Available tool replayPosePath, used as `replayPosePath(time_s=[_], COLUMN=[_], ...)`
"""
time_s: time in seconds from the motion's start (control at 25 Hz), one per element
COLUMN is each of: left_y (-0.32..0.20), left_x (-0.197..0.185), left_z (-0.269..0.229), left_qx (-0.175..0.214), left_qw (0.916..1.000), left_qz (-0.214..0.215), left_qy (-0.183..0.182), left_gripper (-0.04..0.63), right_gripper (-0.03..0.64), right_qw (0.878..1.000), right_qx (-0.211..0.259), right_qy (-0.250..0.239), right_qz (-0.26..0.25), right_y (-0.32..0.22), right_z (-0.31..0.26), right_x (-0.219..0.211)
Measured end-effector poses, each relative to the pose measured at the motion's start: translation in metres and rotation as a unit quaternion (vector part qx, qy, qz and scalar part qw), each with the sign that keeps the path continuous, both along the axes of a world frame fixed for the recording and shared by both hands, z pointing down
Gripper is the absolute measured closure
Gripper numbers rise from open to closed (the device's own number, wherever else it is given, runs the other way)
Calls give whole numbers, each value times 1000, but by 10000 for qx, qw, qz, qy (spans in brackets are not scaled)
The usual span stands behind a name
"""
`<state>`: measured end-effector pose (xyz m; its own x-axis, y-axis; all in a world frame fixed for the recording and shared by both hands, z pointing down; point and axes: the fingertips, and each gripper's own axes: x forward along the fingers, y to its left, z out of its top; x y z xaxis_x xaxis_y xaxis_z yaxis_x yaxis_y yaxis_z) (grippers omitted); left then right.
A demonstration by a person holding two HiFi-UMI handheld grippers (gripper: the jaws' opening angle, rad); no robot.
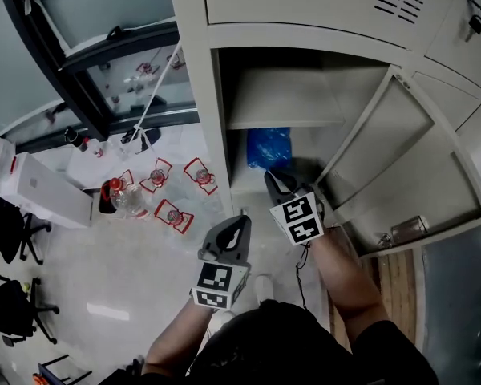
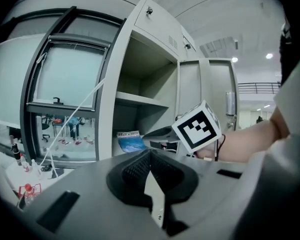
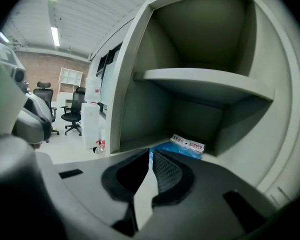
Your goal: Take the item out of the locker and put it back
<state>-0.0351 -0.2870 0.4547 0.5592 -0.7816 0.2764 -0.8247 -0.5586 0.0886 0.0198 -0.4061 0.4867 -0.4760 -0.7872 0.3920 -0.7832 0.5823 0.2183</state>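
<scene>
At the locker mouth, the right gripper is pointing inward, jaws together, empty. Outside the locker, the left gripper is hovering, likewise closed.

Pale floor, black office chairs

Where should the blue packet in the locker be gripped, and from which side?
Probably its near edge, coming in level through the open front: the blue packet lies flat beneath a shelf, so there is little room from above.

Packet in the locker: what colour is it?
The packet is blue with a white printed strip; best in the right gripper view.
</scene>
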Motion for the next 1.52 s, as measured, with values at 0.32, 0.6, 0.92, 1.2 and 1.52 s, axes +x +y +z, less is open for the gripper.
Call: replayPosePath(time_s=[0.32,0.6,0.92,1.2,1.52], left_y=[47,87,133,165,186], left_x=[-16,-31,-52,-65,-58], left_z=[-10,-13,-10,-1,-4], left_qx=[53,57,36,-55,-64], left_qw=[9999,9997,9991,9983,9981], left_qz=[116,229,407,569,599], left_qy=[77,116,101,76,89], left_gripper=[591,591,591,592,591], right_gripper=[616,616,617,617,617], right_qw=[9966,9951,9930,9906,9896], right_qx=[-160,-111,-99,-117,-25], right_qy=[-737,-881,-989,-1065,-1123], right_qz=[323,434,637,845,894], right_y=[59,116,178,226,257], right_z=[-25,-38,-39,-36,-47], right_x=[-3,-17,-32,-38,-28])
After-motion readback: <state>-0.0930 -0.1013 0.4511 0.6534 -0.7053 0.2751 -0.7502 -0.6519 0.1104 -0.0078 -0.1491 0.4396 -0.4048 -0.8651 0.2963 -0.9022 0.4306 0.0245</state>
